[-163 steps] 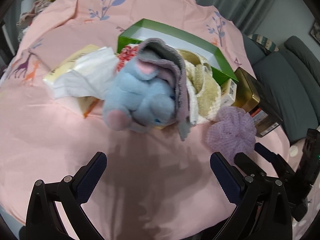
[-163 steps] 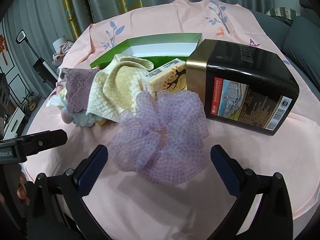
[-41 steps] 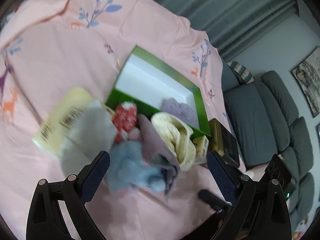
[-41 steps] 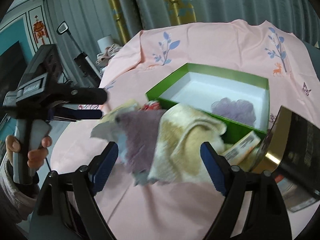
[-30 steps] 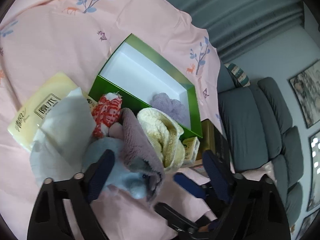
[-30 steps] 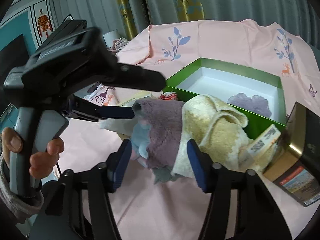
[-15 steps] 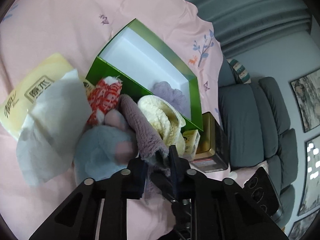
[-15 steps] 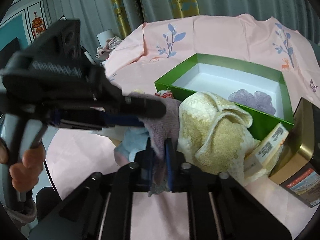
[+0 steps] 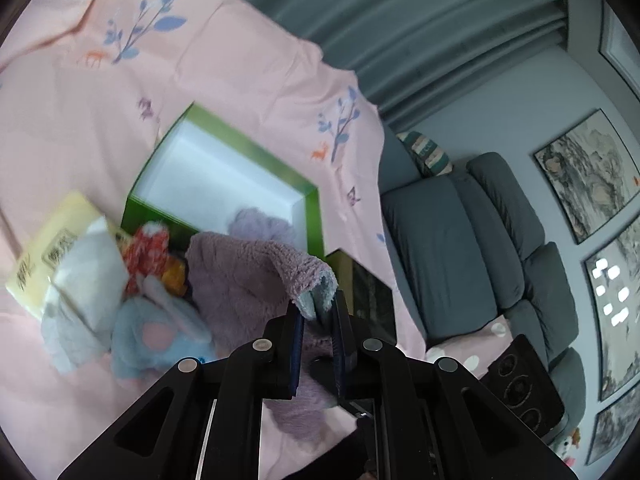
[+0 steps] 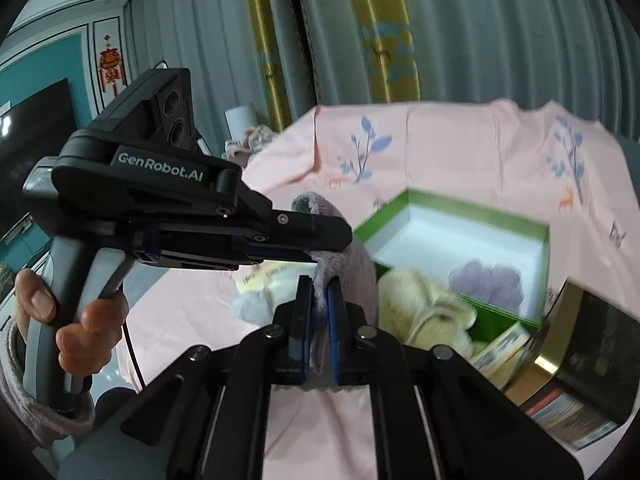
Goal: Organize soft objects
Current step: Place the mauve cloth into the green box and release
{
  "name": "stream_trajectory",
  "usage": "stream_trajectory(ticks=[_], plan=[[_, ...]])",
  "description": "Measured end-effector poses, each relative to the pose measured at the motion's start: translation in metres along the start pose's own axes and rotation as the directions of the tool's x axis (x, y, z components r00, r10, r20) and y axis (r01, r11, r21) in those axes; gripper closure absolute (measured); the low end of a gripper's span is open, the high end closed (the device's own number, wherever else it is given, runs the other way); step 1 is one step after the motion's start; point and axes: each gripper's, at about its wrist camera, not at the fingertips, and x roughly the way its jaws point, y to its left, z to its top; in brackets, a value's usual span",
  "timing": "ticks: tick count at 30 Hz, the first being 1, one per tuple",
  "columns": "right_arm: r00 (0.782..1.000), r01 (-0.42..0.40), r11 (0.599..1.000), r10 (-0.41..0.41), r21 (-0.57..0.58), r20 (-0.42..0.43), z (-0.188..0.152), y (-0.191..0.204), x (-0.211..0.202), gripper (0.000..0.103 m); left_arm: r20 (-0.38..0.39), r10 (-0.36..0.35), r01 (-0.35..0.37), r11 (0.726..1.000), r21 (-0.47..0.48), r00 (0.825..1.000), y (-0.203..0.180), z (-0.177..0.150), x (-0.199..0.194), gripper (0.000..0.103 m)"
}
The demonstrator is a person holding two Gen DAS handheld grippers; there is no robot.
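A purple fluffy towel [image 9: 248,276] hangs lifted between both grippers, above the pile. My left gripper [image 9: 318,312] is shut on one corner of it. In the right wrist view my right gripper [image 10: 319,304] is shut on another edge of the same towel [image 10: 356,276], just below the left gripper [image 10: 336,240], which a hand [image 10: 60,320] holds. Behind stands an open green box [image 9: 312,216] with a purple mesh puff [image 9: 260,224] inside. A cream towel [image 10: 424,304] lies against the box front. A blue plush toy [image 9: 156,332] lies under the raised towel.
A yellow tissue pack [image 9: 60,248] with a loose white tissue and a red patterned item [image 9: 150,246] lie left of the plush. A black and gold tin [image 10: 580,360] stands right of the box. Pink cloth covers the table. A grey sofa [image 9: 460,260] stands beyond its right edge.
Both grippers closed on the purple towel and rose, pulling it up off the plush and the cream towel. Both views now look higher over the table.
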Motion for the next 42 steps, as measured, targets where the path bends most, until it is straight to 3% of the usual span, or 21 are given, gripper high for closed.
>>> stream_trajectory(ticks=[11,18,25,31,33,35,36,37,38,39,40,41,42], plan=[[0.989,0.085,0.995,-0.077,-0.059,0.129,0.067,-0.030,-0.011,0.096,0.059,0.026,-0.033,0.990,0.135,0.998,-0.058,0.059,0.007,0.091],[0.983,0.155,0.986,-0.148,-0.060,0.109,0.083,-0.064,0.026,0.096,0.044,0.051,-0.057,0.988,0.145,0.998,-0.044,0.099,0.052,0.091],[0.986,0.159,0.986,-0.157,0.041,-0.050,0.059,-0.105,0.095,0.095,-0.050,0.123,-0.119,0.990,0.070,0.991,0.010,0.112,0.116,0.091],[0.956,0.216,0.975,-0.199,0.058,-0.217,0.034,-0.113,0.142,0.093,-0.135,0.214,-0.213,0.977,0.020,0.967,0.051,0.106,0.153,0.091],[0.940,0.236,0.970,-0.213,0.059,-0.265,0.030,-0.115,0.152,0.086,-0.159,0.237,-0.238,0.971,0.016,0.958,0.058,0.104,0.159,0.091],[0.930,0.264,0.963,-0.239,0.054,-0.280,0.027,-0.116,0.154,0.053,-0.180,0.243,-0.245,0.969,0.013,0.953,0.063,0.103,0.162,0.091],[0.929,0.272,0.961,-0.250,0.047,-0.275,0.026,-0.115,0.151,0.042,-0.186,0.252,-0.254,0.967,0.014,0.950,0.063,0.103,0.163,0.090],[0.927,0.285,0.958,-0.266,0.032,-0.264,0.027,-0.113,0.147,0.041,-0.187,0.266,-0.268,0.963,0.017,0.946,0.064,0.103,0.163,0.081],[0.926,0.292,0.956,-0.277,0.020,-0.257,0.027,-0.112,0.143,0.041,-0.188,0.280,-0.282,0.959,0.020,0.941,0.065,0.103,0.162,0.059],[0.926,0.297,0.955,-0.285,0.014,-0.249,0.027,-0.112,0.137,0.041,-0.186,0.287,-0.288,0.957,0.019,0.940,0.066,0.102,0.161,0.044],[0.926,0.300,0.954,-0.288,0.013,-0.245,0.027,-0.113,0.133,0.040,-0.175,0.284,-0.287,0.958,0.011,0.943,0.068,0.101,0.157,0.018],[0.926,0.303,0.953,-0.291,0.016,-0.239,0.027,-0.114,0.127,0.039,-0.158,0.278,-0.281,0.960,0.004,0.948,0.069,0.100,0.152,0.011],[0.929,0.303,0.953,-0.291,0.022,-0.228,0.026,-0.116,0.120,0.036,-0.144,0.271,-0.274,0.962,0.000,0.952,0.069,0.101,0.148,0.011]])
